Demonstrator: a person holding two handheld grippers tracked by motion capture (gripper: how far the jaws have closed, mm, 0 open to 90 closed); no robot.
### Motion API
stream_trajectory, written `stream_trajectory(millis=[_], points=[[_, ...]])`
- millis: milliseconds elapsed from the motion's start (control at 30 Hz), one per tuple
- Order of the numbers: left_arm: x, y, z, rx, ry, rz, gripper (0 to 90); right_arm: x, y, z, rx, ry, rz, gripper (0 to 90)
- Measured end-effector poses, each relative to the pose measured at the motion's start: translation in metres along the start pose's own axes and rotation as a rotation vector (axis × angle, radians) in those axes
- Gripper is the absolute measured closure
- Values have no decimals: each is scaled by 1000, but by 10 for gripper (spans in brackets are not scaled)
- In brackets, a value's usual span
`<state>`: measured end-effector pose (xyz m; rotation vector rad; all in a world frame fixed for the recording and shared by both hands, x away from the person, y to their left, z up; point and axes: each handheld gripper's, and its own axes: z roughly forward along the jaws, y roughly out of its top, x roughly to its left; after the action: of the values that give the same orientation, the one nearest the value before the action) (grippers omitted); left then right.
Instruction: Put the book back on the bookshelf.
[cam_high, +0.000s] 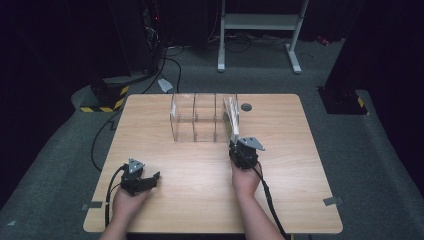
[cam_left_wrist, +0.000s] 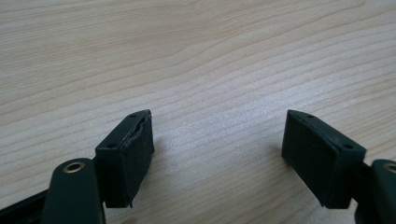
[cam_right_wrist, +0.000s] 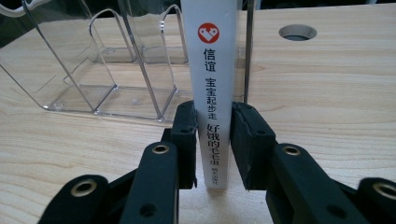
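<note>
A white book (cam_high: 231, 117) with a red logo and dark lettering on its spine (cam_right_wrist: 210, 70) stands upright in the rightmost slot of a clear acrylic rack (cam_high: 195, 120). My right gripper (cam_high: 235, 142) is shut on the lower part of the spine, and in the right gripper view its pads (cam_right_wrist: 187, 135) press the book from both sides (cam_right_wrist: 215, 140). The rack's other slots (cam_right_wrist: 93, 70) look empty. My left gripper (cam_high: 152, 179) rests near the table's front left, open, with bare wood between its jaws (cam_left_wrist: 217, 144).
The wooden table (cam_high: 200, 195) has a round cable hole (cam_high: 246, 107) just right of the rack. Beyond the far edge stand a white metal frame (cam_high: 260, 22) and a yellow-and-black striped base (cam_high: 105, 97) on a dark floor.
</note>
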<state>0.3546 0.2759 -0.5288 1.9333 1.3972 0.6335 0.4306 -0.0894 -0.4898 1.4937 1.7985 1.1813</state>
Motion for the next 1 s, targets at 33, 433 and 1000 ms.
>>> stream_trajectory(millis=[33, 433, 1000], points=[[0, 0, 0, 0, 0, 0, 250, 0, 0, 0, 1, 2, 2, 705], [0, 0, 0, 0, 1, -1, 250, -2, 1, -13, -7, 52, -54, 566], [-1, 0, 0, -1, 4, -3, 254, -5, 12, -24, -74, 72, -74, 619]])
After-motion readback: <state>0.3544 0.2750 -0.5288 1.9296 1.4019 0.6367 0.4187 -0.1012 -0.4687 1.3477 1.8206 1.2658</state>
